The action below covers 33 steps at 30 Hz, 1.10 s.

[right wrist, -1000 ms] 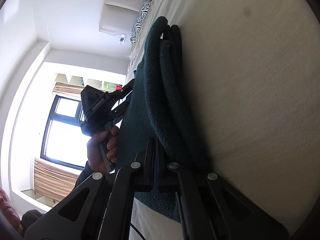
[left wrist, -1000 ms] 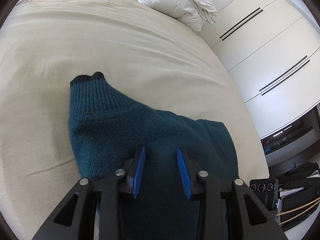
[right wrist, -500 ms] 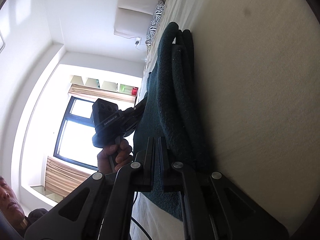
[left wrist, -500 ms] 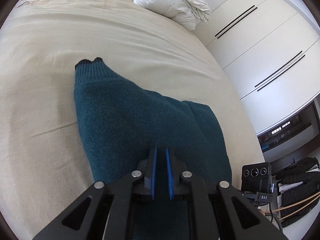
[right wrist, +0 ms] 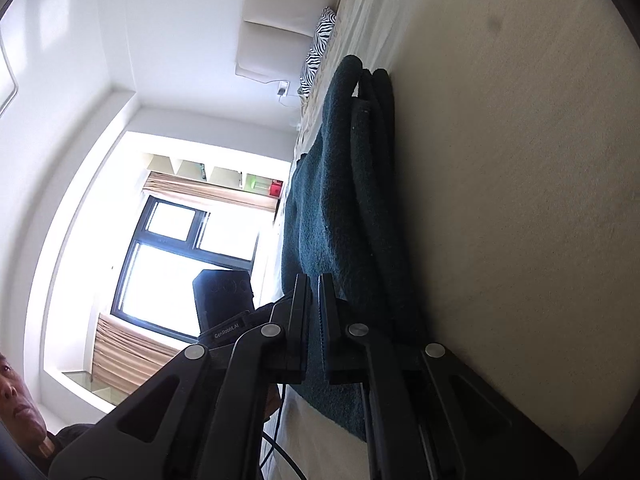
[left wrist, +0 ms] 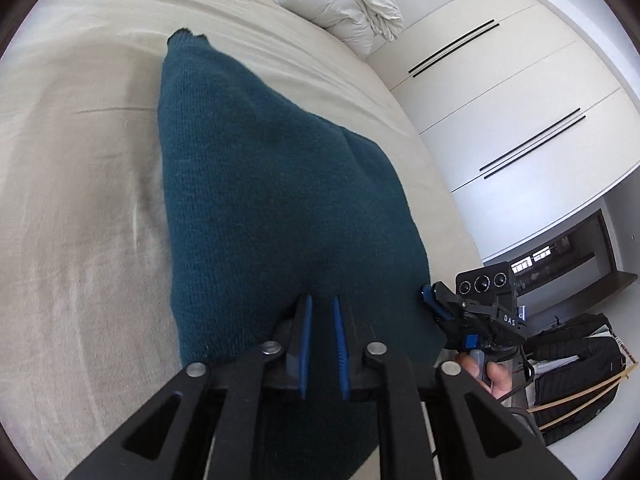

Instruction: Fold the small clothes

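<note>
A teal knit sweater (left wrist: 260, 184) lies folded on the beige bed (left wrist: 80, 200), its cuff pointing away. My left gripper (left wrist: 321, 300) sits on the sweater's near end. Its blue pads pinch a puckered fold, and the jaws are opening slightly. My right gripper (left wrist: 434, 300), held in a hand (left wrist: 492, 376), meets the sweater's right edge. In the right wrist view the sweater (right wrist: 320, 200) shows as stacked layers on the bed (right wrist: 520, 200). There the right gripper (right wrist: 315, 278) stands at the top layer, its jaws a narrow slit apart and opening.
A white duvet (left wrist: 340, 0) is bunched at the bed's far end beside white wardrobe doors (left wrist: 500, 100). Dark bags (left wrist: 572, 380) sit past the bed's right side. A zebra pillow (right wrist: 320, 48), a window (right wrist: 180, 260) and a person (right wrist: 24, 400) show in the right wrist view.
The left gripper's jaws closed onto the sweater, then widened a little, and the sweater now tents up toward it. The right gripper's jaws parted to a slit; it stayed at the edge.
</note>
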Each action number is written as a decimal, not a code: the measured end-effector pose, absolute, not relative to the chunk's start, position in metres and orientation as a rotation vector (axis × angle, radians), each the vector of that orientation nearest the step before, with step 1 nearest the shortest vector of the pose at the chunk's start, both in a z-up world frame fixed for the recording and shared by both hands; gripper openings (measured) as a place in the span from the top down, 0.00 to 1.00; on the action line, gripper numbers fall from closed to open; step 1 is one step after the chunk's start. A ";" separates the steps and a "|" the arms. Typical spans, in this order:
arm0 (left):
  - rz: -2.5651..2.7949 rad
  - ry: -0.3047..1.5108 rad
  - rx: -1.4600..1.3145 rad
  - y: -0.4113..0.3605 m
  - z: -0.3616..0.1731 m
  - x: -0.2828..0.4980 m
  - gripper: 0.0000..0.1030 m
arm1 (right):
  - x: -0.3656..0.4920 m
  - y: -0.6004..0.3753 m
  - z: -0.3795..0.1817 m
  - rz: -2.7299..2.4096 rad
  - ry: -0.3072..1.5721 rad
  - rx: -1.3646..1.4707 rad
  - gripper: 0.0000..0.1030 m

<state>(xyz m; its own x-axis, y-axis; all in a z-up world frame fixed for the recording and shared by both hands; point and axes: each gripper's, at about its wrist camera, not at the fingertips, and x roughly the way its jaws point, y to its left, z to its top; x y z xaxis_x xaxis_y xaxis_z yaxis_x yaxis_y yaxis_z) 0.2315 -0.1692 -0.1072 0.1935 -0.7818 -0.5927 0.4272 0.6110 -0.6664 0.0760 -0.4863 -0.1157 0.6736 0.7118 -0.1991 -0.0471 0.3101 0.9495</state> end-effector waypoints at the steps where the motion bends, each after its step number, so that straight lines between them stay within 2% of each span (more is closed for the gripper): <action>1: -0.890 1.049 -0.386 -0.168 -0.102 0.223 0.62 | 0.073 -0.486 -0.112 0.556 0.672 1.155 0.87; 2: -0.895 1.035 -0.384 -0.166 -0.100 0.214 0.54 | 0.070 -0.486 -0.108 0.557 0.655 1.151 0.74; 3: -0.899 1.035 -0.369 -0.166 -0.103 0.206 0.52 | 0.067 -0.484 -0.105 0.562 0.634 1.149 0.66; 4: -0.898 1.043 -0.334 -0.170 -0.110 0.201 0.52 | 0.063 -0.483 -0.101 0.569 0.604 1.150 0.47; 5: -0.895 1.033 -0.304 -0.170 -0.117 0.197 0.53 | 0.060 -0.480 -0.097 0.571 0.576 1.141 0.36; 6: -0.896 1.010 -0.286 -0.171 -0.120 0.194 0.53 | 0.058 -0.476 -0.095 0.564 0.570 1.120 0.33; 10: -0.894 1.016 -0.276 -0.172 -0.100 0.197 0.52 | 0.051 -0.465 -0.084 0.505 0.619 1.085 0.32; 12: -0.916 0.952 -0.257 -0.164 -0.082 0.188 0.48 | 0.041 -0.465 -0.067 0.491 0.589 1.064 0.30; 14: -0.886 0.891 -0.248 -0.151 -0.069 0.190 0.28 | 0.037 -0.467 -0.054 0.434 0.607 1.010 0.30; 16: -0.841 0.881 -0.303 -0.133 -0.069 0.203 0.24 | 0.049 -0.476 -0.048 0.371 0.673 0.983 0.30; 23: -0.724 1.130 -0.449 -0.117 -0.109 0.272 0.24 | 0.129 -0.500 -0.064 0.216 0.929 0.978 0.29; 30: -0.691 1.193 -0.514 -0.140 -0.121 0.307 0.23 | 0.195 -0.466 -0.082 0.304 1.107 0.893 0.32; 31: -0.688 1.195 -0.510 -0.143 -0.121 0.309 0.25 | 0.202 -0.460 -0.084 0.302 1.129 0.872 0.35; 33: -0.679 1.235 -0.443 -0.159 -0.120 0.308 0.41 | 0.214 -0.451 -0.087 0.272 1.160 0.824 0.44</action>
<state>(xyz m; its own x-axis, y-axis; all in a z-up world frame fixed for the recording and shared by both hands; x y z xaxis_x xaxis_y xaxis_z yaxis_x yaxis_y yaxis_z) 0.3076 -0.1591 -0.1195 0.1747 -0.6849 -0.7074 0.2304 0.7269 -0.6469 0.2139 -0.4514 -0.0873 0.4057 0.5867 -0.7009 0.2137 0.6847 0.6968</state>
